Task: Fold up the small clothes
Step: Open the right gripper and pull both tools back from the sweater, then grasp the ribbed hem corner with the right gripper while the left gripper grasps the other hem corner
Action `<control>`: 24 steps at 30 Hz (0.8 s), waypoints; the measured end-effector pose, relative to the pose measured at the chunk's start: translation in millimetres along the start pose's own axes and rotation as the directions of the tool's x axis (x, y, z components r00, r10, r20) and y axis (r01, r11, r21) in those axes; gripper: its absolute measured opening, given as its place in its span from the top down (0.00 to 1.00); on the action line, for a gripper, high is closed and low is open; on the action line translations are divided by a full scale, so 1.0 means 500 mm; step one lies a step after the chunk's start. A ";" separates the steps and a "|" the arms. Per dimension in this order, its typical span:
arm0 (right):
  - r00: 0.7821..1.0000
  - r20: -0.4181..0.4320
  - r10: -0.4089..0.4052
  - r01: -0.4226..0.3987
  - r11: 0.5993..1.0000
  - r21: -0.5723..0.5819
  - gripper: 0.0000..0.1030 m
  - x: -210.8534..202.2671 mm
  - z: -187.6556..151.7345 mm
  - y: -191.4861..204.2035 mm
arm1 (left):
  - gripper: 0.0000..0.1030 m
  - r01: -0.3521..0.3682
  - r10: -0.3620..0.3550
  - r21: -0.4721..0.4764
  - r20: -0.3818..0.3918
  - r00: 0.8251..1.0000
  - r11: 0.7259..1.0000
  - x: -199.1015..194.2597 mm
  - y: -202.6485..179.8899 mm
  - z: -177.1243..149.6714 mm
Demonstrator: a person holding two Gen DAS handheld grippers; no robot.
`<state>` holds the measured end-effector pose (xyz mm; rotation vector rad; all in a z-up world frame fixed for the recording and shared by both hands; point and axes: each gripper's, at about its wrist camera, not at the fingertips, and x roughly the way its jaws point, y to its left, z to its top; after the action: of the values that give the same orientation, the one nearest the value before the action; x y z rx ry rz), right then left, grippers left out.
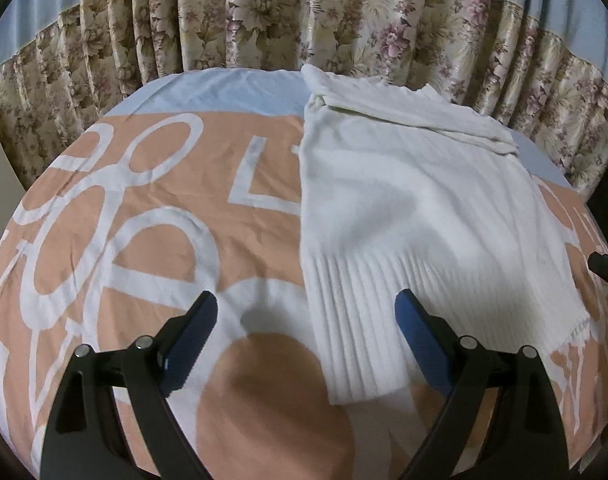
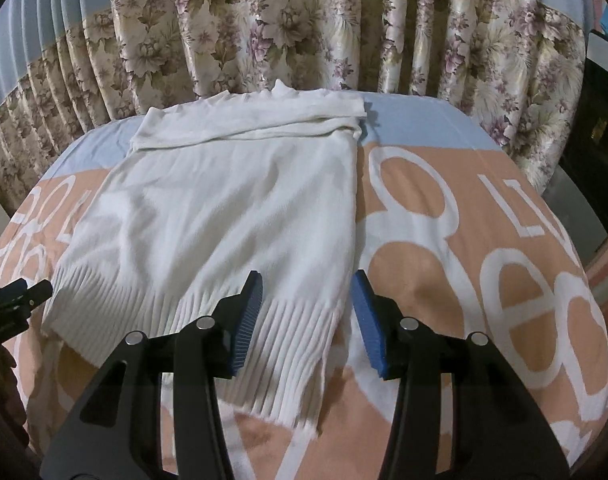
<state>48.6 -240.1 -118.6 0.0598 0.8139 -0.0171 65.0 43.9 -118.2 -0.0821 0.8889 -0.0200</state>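
The left gripper [image 1: 305, 316] has its jaws wide apart and holds nothing. Its two blue pads [image 1: 192, 340] sit over the near left corner of the white sweater [image 1: 403, 220], one pad out over the bedspread [image 1: 144, 248] and one over the ribbed hem [image 1: 363, 320]. I think it is open like this so it can come down and pinch that corner.

The right gripper [image 2: 307, 312] is also open with nothing in it. Its jaws stand on each side of the sweater's right edge, near the other end of the hem. That looks like the spot for the second pinch. I cannot tell if either gripper touches the cloth or just hangs close above it.

The sweater lies flat on the bed, hem toward the grippers. Its body is smooth. At the far end, a sleeve [image 2: 256, 120] is laid across the top, so the piece looks narrow and tidy. I think the sides are already turned in, and the next fold brings the hem up toward the far end. Two corners held at once would keep the fold straight.

The bedspread is peach with big white letters and gives a soft, flat place to work. Behind the bed hangs a flowery curtain [image 1: 304, 20].
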 end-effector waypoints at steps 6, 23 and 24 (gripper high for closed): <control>0.999 -0.038 -0.001 0.002 0.999 0.033 0.51 0.005 -0.037 -0.013 | 0.12 0.004 -0.004 -0.006 0.005 1.000 1.000 0.002 -0.010 -0.011; 0.993 -0.117 0.022 -0.012 0.997 0.082 0.36 0.052 -0.093 -0.012 | 0.12 0.022 -0.022 -0.006 -0.020 1.000 1.000 0.019 -0.017 -0.033; 0.993 -0.118 0.026 -0.016 0.996 0.086 0.36 0.053 -0.095 -0.016 | 0.12 0.022 -0.022 -0.006 -0.020 1.000 1.000 0.019 -0.017 -0.034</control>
<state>31.9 -245.0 -170.6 0.1513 0.9316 -0.0283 58.1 33.9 -135.5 -0.0972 0.9085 -0.0385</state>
